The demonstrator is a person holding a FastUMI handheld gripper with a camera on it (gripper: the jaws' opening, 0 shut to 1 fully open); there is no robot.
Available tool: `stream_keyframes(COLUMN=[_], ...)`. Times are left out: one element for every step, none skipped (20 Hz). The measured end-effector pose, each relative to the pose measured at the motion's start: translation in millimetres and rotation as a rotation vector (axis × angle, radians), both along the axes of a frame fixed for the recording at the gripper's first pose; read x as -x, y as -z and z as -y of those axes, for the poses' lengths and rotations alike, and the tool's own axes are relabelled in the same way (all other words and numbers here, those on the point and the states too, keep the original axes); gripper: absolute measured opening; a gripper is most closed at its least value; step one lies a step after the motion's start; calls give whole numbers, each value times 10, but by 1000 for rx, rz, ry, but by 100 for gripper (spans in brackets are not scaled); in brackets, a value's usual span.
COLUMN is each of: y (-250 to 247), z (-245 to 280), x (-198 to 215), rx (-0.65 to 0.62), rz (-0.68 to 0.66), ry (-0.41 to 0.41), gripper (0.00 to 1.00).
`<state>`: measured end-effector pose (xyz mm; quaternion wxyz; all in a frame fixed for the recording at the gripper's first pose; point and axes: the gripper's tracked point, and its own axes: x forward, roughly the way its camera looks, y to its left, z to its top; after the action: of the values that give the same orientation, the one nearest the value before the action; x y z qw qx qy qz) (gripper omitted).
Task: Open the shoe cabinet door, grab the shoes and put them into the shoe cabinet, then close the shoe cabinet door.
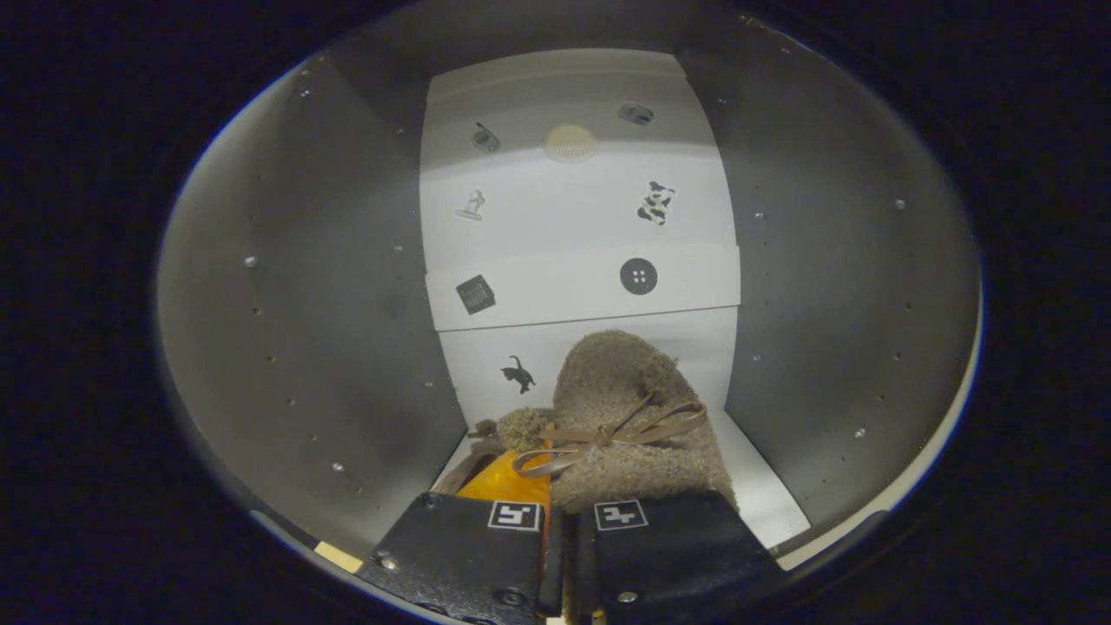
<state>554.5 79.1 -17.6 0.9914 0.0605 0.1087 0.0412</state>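
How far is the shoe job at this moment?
Done: the cabinet door is open, since the hand-held gripper is between the cabinet's side walls. In hand: its fingers are nearly closed on the brown fuzzy slipper, held over the bottom shelf. Left: release the slipper, withdraw, close the door.

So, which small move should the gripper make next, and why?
Probably lower a little and open. The gripper is shut on the brown shoe, which is already inside the cabinet, with its toe near the back wall, over the bottom shelf.
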Motion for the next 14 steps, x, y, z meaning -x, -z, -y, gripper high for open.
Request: stream_keyframes(y=[54, 122, 193, 267, 334, 401, 460, 496, 530, 564, 610, 664, 721, 777], z=[1, 3, 0, 8, 9, 10, 18, 59, 109, 149, 154, 157, 169, 173], x=[-92, -165, -237, -307, -351, -391, -427, -468, -496, -528, -550, -581, -610, -633], rx=[-4, -11, -21, -28, -35, -42, -50, -50, -45, -50, -61, -67, -64, -51], rz=[-14, -35, -52, -73, -90, -110, -128, -143, -161, -183, -216, -257, -295, -340], ry=[4, 9, 12, 21, 28, 35, 45, 66, 90, 113, 120, 124, 130, 130], gripper=[10, 10, 10, 10, 10, 10, 10, 10, 10, 10, 10, 10, 10, 11])
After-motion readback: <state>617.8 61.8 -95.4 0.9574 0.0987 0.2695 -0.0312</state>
